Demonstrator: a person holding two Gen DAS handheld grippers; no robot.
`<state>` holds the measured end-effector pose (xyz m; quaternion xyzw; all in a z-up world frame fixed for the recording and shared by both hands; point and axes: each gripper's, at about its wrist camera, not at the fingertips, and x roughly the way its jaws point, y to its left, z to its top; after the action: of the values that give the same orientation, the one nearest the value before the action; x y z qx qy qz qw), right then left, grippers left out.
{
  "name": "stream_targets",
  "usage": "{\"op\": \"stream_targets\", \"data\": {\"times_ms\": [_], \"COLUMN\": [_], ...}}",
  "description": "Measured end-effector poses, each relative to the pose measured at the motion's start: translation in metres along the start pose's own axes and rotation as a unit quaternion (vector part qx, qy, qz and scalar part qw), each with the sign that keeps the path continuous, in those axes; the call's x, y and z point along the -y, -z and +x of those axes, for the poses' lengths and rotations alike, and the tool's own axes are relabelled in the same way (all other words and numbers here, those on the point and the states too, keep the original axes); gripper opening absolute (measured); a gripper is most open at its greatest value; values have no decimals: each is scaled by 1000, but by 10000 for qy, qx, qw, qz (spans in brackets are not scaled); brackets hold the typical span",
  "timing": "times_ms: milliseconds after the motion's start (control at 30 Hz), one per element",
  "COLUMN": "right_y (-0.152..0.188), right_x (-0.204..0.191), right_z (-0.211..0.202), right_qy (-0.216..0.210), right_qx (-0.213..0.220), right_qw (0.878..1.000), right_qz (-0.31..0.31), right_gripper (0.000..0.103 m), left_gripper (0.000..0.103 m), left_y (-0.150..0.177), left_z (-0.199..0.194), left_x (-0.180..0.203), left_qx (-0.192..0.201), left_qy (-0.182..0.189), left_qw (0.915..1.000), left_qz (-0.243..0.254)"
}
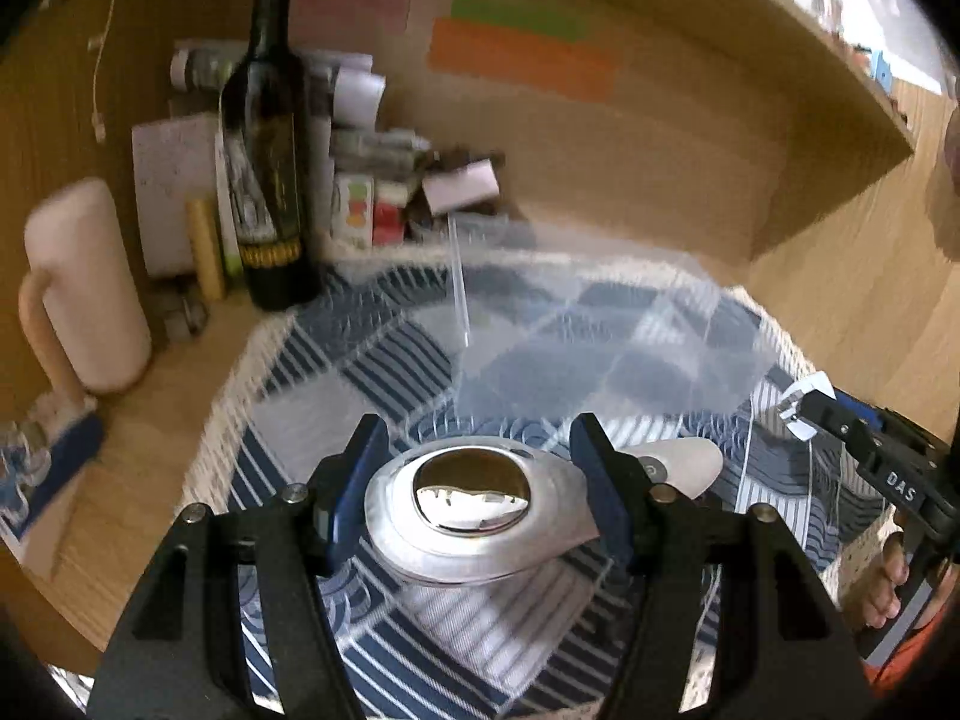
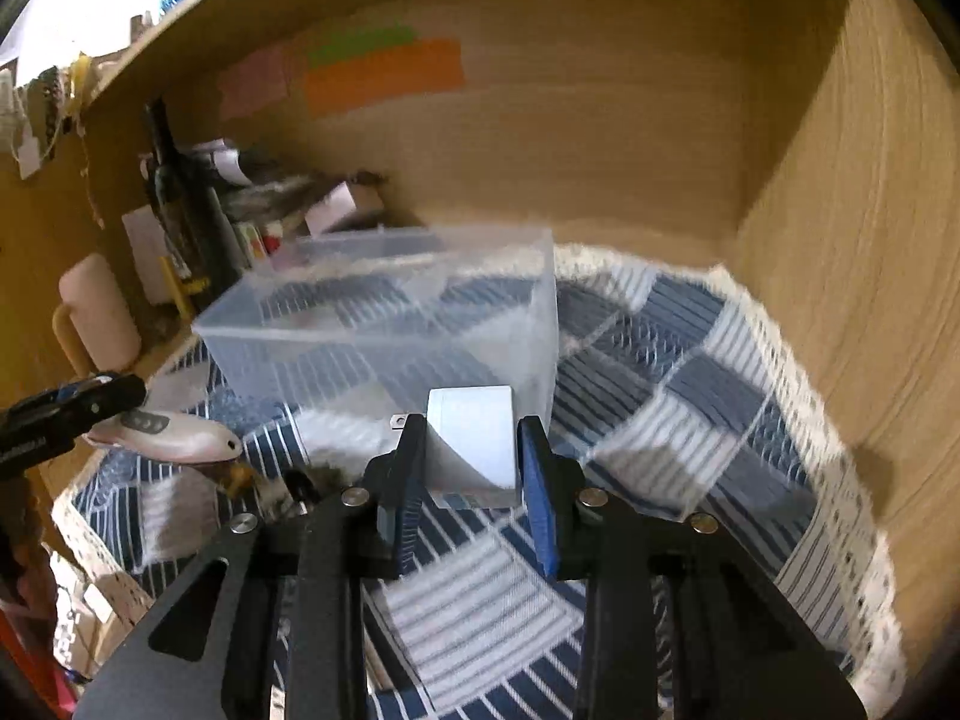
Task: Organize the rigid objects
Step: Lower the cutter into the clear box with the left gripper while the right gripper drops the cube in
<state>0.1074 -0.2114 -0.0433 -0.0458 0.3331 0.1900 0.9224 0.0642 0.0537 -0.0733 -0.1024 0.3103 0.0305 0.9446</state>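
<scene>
Left claw (image 1: pixel 480 480) is clamped on a silvery oval device (image 1: pixel 474 510) with a shiny domed centre, its blue pads (image 1: pixel 360 480) pressing on both sides, held above the blue-and-white patchwork cloth (image 1: pixel 384 360). Right claw (image 2: pixel 471 468) grips a white charger (image 2: pixel 474 450), a metal prong poking out on its left, just in front of the clear plastic bin (image 2: pixel 384 312). The bin sits on the cloth (image 2: pixel 690 390), which covers the wooden tabletop (image 2: pixel 810 300). In the left view the right claw (image 1: pixel 804 414) shows at the right edge with the white block in it. A slim white remote (image 2: pixel 168 435) lies on the cloth left of the charger, near the left claw's tip. Off to the back left stand a dark wine bottle (image 1: pixel 270 138) and a pale pink mug (image 1: pixel 90 288), beside stacked boxes and papers.
</scene>
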Motion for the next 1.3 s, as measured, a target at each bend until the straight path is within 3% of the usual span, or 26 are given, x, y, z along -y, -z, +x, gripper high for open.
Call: {"op": "stream_targets", "data": {"times_ms": [233,567,867,1067,1300], "right_y": [-28,-66,-76,-65,-59], "right_x": [-7,-8,-11,-10,-12], "right_z": [-2,23,65,98,114], "right_qy": [-6,-101,-185,-186,-175], "right_qx": [332,330,-154,-628,-824], "right_qw": [9994,9993,9993,9970,9954], "right_qz": [-136,-130,-284,-409,-449], "right_gripper": [28,28,28,28,28], "left_gripper": [63,63,63,63,63], "left_y": [-46,-80,-80,-75,-73], "left_z": [5,49,103,123,138], "left_x": [3,24,47,54,56], "left_qx": [310,148,-402,-593,-838], "left_qy": [-39,-105,-197,-228,-121], "left_qw": [9995,9992,9965,9940,9923], "left_qz": [58,344,707,887,901]}}
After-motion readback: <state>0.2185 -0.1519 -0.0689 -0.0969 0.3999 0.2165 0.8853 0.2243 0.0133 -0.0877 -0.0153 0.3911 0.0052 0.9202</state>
